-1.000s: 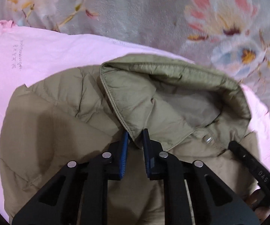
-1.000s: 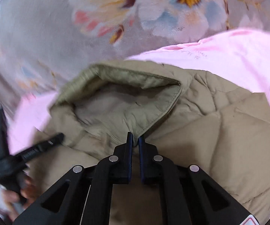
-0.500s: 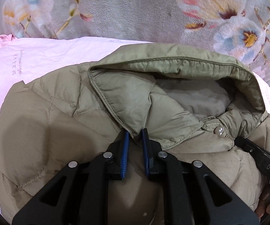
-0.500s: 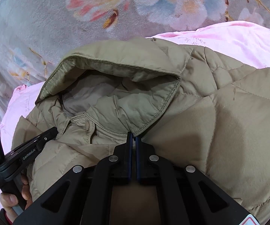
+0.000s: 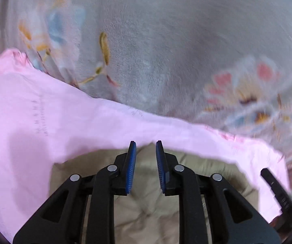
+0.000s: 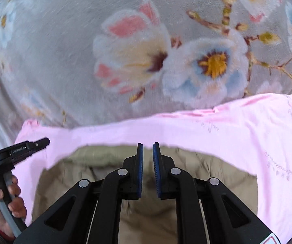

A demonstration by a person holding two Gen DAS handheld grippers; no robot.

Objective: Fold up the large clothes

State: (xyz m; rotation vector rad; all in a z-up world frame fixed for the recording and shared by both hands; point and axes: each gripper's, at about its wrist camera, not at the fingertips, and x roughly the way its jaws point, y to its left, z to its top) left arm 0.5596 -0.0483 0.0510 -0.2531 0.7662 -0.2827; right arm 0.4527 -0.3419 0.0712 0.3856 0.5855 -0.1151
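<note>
A khaki quilted jacket (image 5: 146, 213) lies on a pink sheet (image 5: 44, 122), low in the left wrist view under my left gripper (image 5: 146, 144). Its jaws stand apart with nothing between them, above the jacket's far edge. In the right wrist view the jacket (image 6: 75, 174) fills the lower middle, on the pink sheet (image 6: 237, 134). My right gripper (image 6: 148, 145) has a narrow gap between its pads and holds nothing. The hood is out of sight in both views. The left gripper also shows in the right wrist view (image 6: 42, 142), held by a hand (image 6: 14, 199).
A grey plush blanket with large flowers (image 6: 166, 61) lies beyond the pink sheet and also fills the top of the left wrist view (image 5: 166, 50). The tip of the other gripper (image 5: 276, 189) shows at the left wrist view's right edge.
Both grippers have let go of the jacket's hood edge and opened. Both views have swung past the hood, so the jacket now sits low in frame with more sheet and blanket showing.
</note>
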